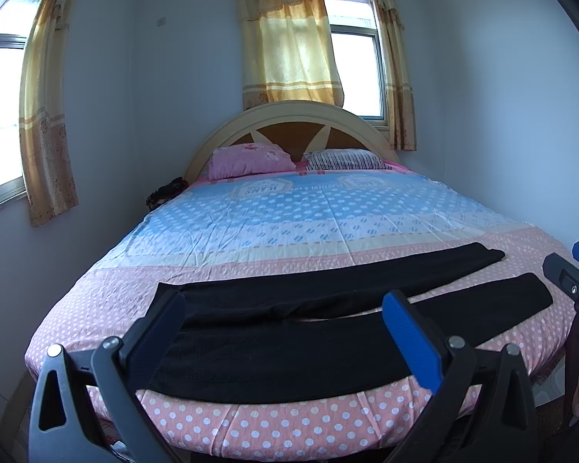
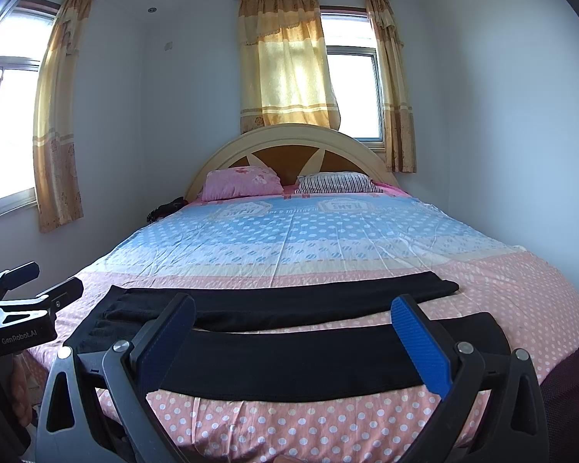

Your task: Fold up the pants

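Black pants (image 1: pixel 289 351) lie flat across the foot of the bed (image 1: pixel 289 212). The waist is at the left and the two legs spread apart toward the right. My left gripper (image 1: pixel 281 303) hovers open over the waist half, blue pads wide apart and nothing between them. My right gripper (image 2: pixel 294 305) is also open, above the legs of the pants (image 2: pixel 289 359). Each gripper shows in the other's view: the right gripper (image 1: pixel 575 270) at the right edge, the left gripper (image 2: pixel 31 281) at the left edge.
The bed has a pink and blue dotted sheet (image 2: pixel 289 239), a pink pillow (image 1: pixel 251 160) and a striped pillow (image 1: pixel 347 159) by the arched headboard (image 1: pixel 289 115). Curtained windows stand behind and at left. A dark item (image 1: pixel 166 191) lies beside the bed's far left. Walls run close on both sides.
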`<state>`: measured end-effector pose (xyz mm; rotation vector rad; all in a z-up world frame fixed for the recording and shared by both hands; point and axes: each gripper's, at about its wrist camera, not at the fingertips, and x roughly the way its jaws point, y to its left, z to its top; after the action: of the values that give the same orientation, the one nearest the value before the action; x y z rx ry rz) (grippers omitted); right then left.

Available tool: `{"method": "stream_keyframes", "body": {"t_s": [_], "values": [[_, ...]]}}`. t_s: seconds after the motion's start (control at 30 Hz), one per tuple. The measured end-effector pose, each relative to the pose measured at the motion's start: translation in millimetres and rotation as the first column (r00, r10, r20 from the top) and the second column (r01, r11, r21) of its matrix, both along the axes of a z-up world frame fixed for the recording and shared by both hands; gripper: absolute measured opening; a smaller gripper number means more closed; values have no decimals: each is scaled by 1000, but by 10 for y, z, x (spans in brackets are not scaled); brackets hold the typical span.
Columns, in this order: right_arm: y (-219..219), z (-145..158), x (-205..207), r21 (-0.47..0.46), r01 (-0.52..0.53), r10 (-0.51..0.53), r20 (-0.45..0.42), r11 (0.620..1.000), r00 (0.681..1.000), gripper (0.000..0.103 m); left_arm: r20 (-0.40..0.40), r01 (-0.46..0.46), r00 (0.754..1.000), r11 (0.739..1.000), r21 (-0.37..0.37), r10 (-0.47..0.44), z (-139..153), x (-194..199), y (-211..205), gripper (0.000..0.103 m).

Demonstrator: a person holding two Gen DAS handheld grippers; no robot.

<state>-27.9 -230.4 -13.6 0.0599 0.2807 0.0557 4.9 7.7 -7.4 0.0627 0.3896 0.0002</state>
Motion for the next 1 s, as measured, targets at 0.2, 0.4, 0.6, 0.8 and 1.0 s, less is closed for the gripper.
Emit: {"method": "stream_keyframes", "body": {"t_s": [0.2, 0.4, 0.6, 0.8, 1.0], "values": [[26, -29, 18, -5, -7, 7, -7, 1000, 1000, 102, -3, 0, 1000, 1000, -1, 0, -14, -3, 17, 103], [44, -35, 19, -8, -10, 10, -9, 1000, 1000, 102, -7, -1, 1000, 1000, -2, 1, -20, 15, 11, 103], [58, -44, 29, -12, -14, 14, -15, 1000, 1000, 102, -9, -1, 1000, 1000, -3, 1, -22, 17, 15, 103], [65, -55, 39, -14, -18, 18, -20, 1000, 1000, 102, -12, -2, 1000, 1000, -2, 2, -29, 16, 11, 103], [81, -85, 69, -18, -28, 28, -31, 999, 999, 102, -20, -2, 1000, 1000, -3, 2, -55, 30, 30, 103]]}}
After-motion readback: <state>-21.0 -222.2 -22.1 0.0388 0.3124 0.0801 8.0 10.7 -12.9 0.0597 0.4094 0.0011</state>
